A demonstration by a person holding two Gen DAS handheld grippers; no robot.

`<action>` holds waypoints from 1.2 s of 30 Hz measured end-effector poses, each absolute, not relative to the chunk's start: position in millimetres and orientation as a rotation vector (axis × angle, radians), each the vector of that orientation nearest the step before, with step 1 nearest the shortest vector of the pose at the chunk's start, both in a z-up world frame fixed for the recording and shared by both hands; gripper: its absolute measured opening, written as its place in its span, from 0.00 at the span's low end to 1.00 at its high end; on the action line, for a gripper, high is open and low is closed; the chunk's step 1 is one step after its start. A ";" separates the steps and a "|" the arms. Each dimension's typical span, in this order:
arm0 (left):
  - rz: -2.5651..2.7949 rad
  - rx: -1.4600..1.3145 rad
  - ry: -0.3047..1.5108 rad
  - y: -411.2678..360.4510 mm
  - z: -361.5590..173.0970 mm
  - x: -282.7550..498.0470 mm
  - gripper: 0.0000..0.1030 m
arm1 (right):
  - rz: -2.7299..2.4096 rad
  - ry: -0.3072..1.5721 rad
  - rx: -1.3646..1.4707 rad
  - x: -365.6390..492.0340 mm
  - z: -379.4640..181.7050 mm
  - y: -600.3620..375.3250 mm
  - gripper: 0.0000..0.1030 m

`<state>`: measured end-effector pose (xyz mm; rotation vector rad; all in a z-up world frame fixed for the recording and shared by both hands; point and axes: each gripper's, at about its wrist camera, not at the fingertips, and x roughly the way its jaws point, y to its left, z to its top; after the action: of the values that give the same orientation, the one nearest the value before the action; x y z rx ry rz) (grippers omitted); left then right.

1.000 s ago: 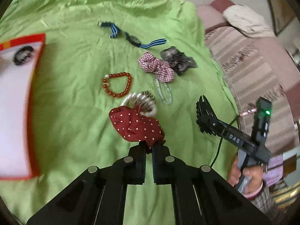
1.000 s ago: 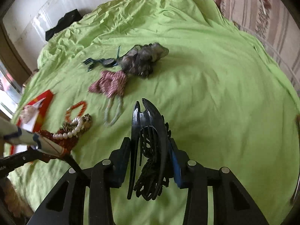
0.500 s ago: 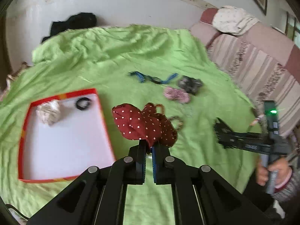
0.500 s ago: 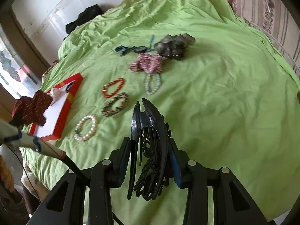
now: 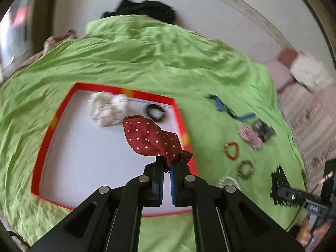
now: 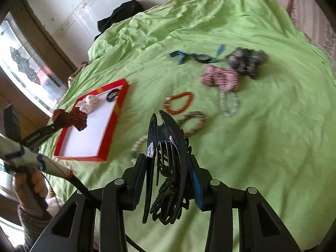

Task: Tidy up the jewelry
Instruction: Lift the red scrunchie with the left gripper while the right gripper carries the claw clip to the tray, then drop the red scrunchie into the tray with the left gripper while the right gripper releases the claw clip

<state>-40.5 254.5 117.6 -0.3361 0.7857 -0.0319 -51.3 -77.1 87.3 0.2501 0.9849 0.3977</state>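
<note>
My left gripper [image 5: 167, 163] is shut on a dark red polka-dot scrunchie [image 5: 151, 138], which hangs above the right part of the red-rimmed white tray [image 5: 42, 157]. In the tray lie a white scrunchie [image 5: 107, 109] and a black hair tie [image 5: 155, 112]. My right gripper [image 6: 168, 168] is shut on a black claw hair clip [image 6: 166, 157], held over the green sheet [image 6: 273, 136]. The right wrist view shows the left gripper [image 6: 53, 127] with the red scrunchie [image 6: 71, 117] over the tray [image 6: 113, 124].
On the sheet to the right of the tray lie a red bead bracelet [image 6: 179, 105], a dark bead bracelet [image 6: 194, 122], a pale bracelet [image 6: 229, 104], a pearl bracelet [image 6: 137, 147], a pink scrunchie [image 6: 220, 78], a grey scrunchie [image 6: 245, 59] and a blue strap [image 6: 195, 57]. A striped sofa [image 5: 310, 109] borders the sheet.
My left gripper has lifted the red scrunchie off the sheet and carried it left over the tray. My right gripper, still holding the clip, has risen and swung toward the tray.
</note>
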 end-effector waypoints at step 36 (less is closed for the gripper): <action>0.236 -0.477 0.754 361.8 96.4 -75.8 0.35 | 0.523 1.060 -0.093 -17.5 48.7 150.8 0.50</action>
<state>-75.8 361.8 96.4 -0.4767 0.7544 0.2363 -17.5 150.8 48.7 -0.0931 1.0596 0.5231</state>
